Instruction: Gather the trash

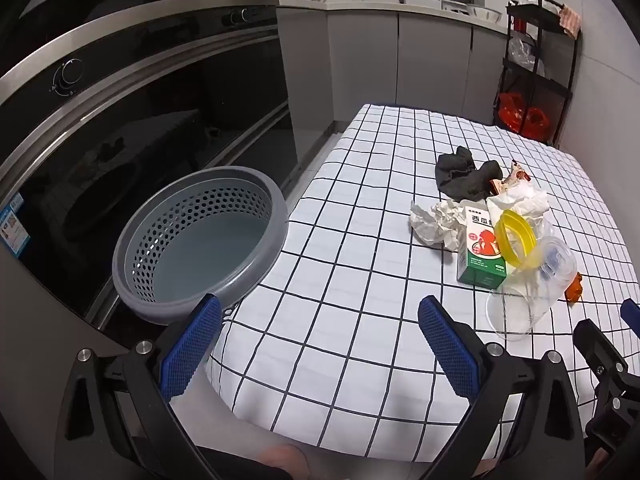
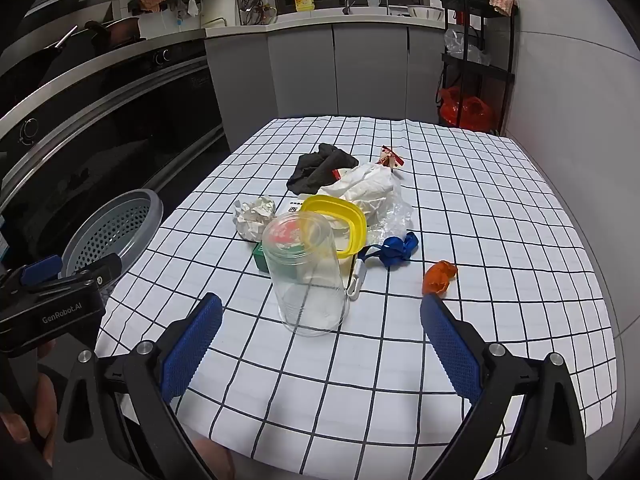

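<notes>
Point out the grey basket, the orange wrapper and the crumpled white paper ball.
grey basket (image 1: 256,184): left wrist view, on its far rim.
orange wrapper (image 2: 439,277): right wrist view, on its middle.
crumpled white paper ball (image 2: 256,216): right wrist view, on its creased top.

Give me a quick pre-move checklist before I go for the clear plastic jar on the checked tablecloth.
1. Right gripper open, empty: ok.
2. Left gripper open, empty: ok.
3. Clear plastic jar in front of right gripper, path unobstructed: ok.
4. Jar free of neighbours: not ok; yellow lid and green carton crowd behind it.
5. Grey perforated basket empty, at table's left edge: ok.
6. Jar contents: cannot tell.
</notes>
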`<state>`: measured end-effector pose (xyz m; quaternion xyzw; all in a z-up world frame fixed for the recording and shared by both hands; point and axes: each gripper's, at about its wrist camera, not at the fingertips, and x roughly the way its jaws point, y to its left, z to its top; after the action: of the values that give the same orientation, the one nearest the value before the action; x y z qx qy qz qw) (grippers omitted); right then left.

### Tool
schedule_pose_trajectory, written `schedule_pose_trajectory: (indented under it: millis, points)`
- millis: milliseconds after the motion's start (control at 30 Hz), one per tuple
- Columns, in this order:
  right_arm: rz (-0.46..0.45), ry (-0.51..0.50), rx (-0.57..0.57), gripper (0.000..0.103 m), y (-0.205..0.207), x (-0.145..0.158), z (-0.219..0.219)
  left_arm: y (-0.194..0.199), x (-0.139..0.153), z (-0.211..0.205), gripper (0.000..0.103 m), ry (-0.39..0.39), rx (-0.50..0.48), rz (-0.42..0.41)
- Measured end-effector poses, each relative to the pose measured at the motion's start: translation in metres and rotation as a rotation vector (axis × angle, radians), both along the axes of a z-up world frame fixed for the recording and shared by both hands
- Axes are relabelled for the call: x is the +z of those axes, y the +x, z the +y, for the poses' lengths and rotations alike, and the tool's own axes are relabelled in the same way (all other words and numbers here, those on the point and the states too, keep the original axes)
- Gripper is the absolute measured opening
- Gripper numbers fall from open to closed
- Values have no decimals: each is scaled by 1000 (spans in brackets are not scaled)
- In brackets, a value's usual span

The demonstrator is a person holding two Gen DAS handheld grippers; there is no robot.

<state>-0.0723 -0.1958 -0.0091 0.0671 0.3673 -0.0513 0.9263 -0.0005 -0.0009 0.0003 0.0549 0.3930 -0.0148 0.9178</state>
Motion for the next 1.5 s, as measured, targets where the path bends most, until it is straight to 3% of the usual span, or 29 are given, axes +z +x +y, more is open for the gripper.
schedule_pose_trajectory:
  millis: [1500]
  points:
    - [-3,2,-1,95,-2,3,1,-2,3,0,97,-9,-2,-9]
